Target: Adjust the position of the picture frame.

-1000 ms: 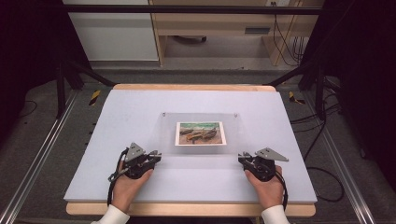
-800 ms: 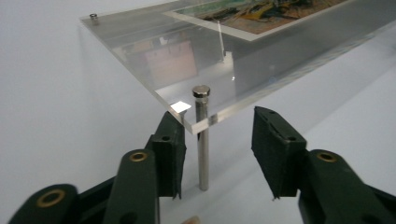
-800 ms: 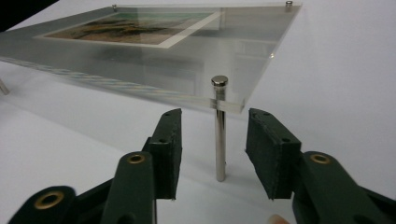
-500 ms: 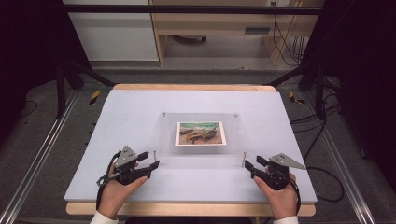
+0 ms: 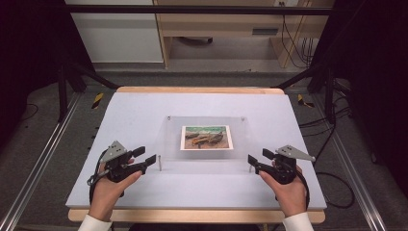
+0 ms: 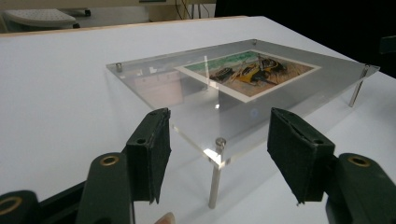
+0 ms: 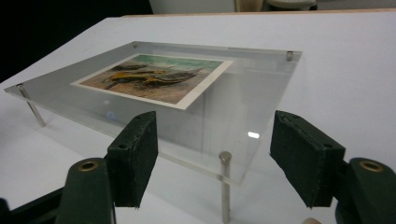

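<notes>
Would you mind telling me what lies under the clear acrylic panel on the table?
A printed picture shows in the clear acrylic panel, which stands on thin metal posts above the white table. Whether the picture is sandwiched between sheets cannot be told.

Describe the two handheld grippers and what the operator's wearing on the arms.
Both the left gripper and right gripper are black, each with two blocky jaws faced in dark pads, brass-coloured rivets at the jaw bases, a grey three-cornered plate on top and a black cable looping back past the hand. White sleeve cuffs show at both wrists.
</notes>
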